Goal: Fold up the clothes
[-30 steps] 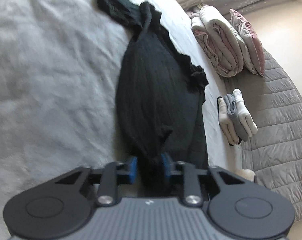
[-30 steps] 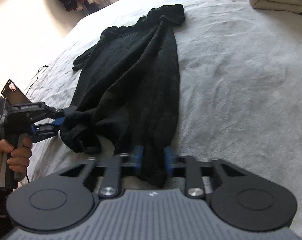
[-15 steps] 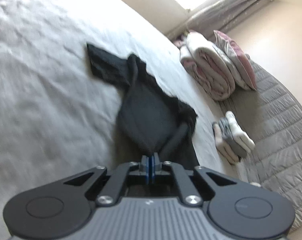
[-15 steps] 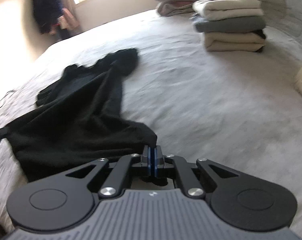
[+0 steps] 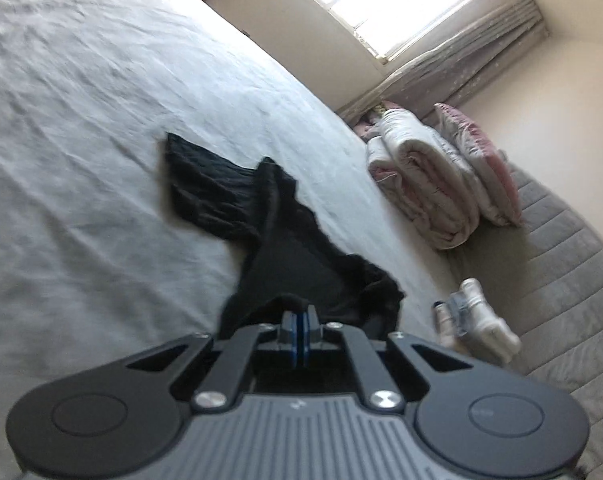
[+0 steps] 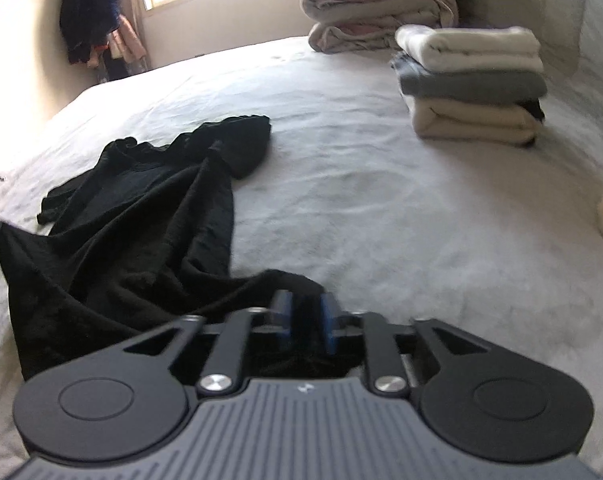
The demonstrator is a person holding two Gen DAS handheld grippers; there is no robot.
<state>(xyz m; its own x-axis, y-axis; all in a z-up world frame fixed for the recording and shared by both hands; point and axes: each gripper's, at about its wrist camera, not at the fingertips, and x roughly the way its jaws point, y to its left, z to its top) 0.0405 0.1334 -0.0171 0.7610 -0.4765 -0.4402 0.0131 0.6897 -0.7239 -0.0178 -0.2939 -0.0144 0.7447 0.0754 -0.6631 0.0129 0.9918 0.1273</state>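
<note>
A black garment [image 6: 141, 216] lies stretched on the white bed [image 6: 381, 200], its far end bunched and one sleeve out to the side. My left gripper [image 5: 300, 320] is shut on one near corner of the black garment [image 5: 301, 264], blue pads pressed together. My right gripper [image 6: 305, 320] stands with its blue pads a little apart, the other near corner of the cloth lying between them. The hem spans between the two grippers, lifted off the bed.
A stack of folded clothes [image 6: 473, 80] sits at the bed's far right, also in the left wrist view [image 5: 477, 320]. Rolled duvets [image 5: 425, 188] and a pink pillow [image 5: 481, 160] lie by the grey quilted headboard [image 5: 561, 280]. Clothes hang by the window [image 6: 89, 24].
Both grippers lifted and pulled the hem back and apart, spreading the garment. The left closed fully on its corner. The right, shut half a second ago, now has its pads apart.
</note>
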